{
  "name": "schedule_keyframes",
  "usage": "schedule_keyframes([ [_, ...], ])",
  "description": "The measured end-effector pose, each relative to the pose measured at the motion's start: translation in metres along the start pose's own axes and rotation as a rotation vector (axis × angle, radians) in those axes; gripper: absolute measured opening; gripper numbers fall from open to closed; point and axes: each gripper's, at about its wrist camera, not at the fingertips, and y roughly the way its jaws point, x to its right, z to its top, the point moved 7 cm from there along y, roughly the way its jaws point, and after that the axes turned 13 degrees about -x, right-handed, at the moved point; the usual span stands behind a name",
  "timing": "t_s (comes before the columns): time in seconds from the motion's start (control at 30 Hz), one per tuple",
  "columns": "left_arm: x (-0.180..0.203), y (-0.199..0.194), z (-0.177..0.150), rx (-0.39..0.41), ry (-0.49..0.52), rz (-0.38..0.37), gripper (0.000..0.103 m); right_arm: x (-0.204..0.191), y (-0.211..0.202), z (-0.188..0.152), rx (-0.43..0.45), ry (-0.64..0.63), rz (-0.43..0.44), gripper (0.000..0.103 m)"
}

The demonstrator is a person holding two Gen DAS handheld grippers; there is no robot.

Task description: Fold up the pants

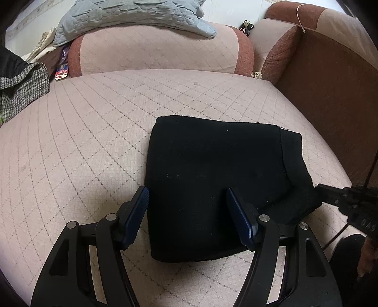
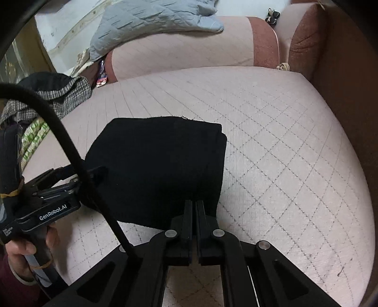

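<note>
The black pants lie folded into a thick rectangle on the pink quilted sofa seat. My left gripper is open, its blue-padded fingers straddling the near left part of the pants just above them. In the right wrist view the pants lie ahead. My right gripper is shut, its fingertips at the near right edge of the pants; whether cloth is pinched between them I cannot tell. The left gripper body shows at the left, held by a hand.
A grey quilted blanket lies over the sofa backrest. A checked garment is piled at the seat's left end. The brown armrest rises at the right. A black cable crosses the right wrist view.
</note>
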Motion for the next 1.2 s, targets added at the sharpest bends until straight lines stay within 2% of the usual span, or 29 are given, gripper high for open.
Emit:
schedule_keyframes([
  [0.13, -0.001, -0.003, 0.001, 0.009, -0.003, -0.01, 0.068, 0.011, -0.018, 0.006, 0.05, 0.053, 0.043, 0.004],
  [0.2, -0.002, -0.008, 0.003, 0.032, -0.007, -0.009, 0.068, 0.013, -0.026, 0.009, 0.07, 0.086, 0.093, 0.009],
  [0.23, -0.003, -0.009, 0.003, 0.039, -0.01, -0.008, 0.068, 0.014, -0.025, 0.009, 0.07, 0.099, 0.118, 0.024],
  [0.27, -0.004, -0.01, 0.003, 0.041, -0.013, -0.008, 0.068, 0.014, -0.025, 0.009, 0.069, 0.111, 0.133, 0.044],
  [0.3, -0.005, -0.009, 0.003, 0.036, -0.016, -0.01, 0.068, 0.014, -0.026, 0.009, 0.074, 0.123, 0.143, 0.047],
  [0.47, -0.004, -0.004, 0.003, 0.022, -0.012, 0.001, 0.068, -0.003, -0.028, 0.01, 0.082, 0.089, 0.139, 0.047],
  [0.6, -0.003, -0.009, 0.004, 0.042, -0.008, -0.002, 0.068, -0.009, -0.021, 0.008, 0.053, 0.068, 0.121, 0.047],
  [0.73, -0.005, -0.007, 0.004, 0.03, -0.014, 0.003, 0.068, -0.007, -0.008, 0.006, 0.021, 0.066, 0.09, 0.047],
  [0.9, -0.018, -0.018, 0.012, 0.075, -0.05, -0.005, 0.068, 0.008, -0.008, 0.006, 0.033, 0.145, 0.098, 0.047],
  [1.03, -0.038, -0.017, 0.018, 0.065, -0.125, -0.06, 0.068, 0.023, 0.008, 0.012, 0.0, 0.213, 0.166, 0.052],
  [1.13, -0.051, -0.007, 0.019, 0.027, -0.184, -0.123, 0.068, 0.026, 0.017, 0.017, -0.004, 0.236, 0.193, 0.065],
  [1.2, -0.056, 0.002, 0.02, -0.008, -0.211, -0.181, 0.068, 0.026, 0.022, 0.02, -0.008, 0.236, 0.191, 0.067],
])
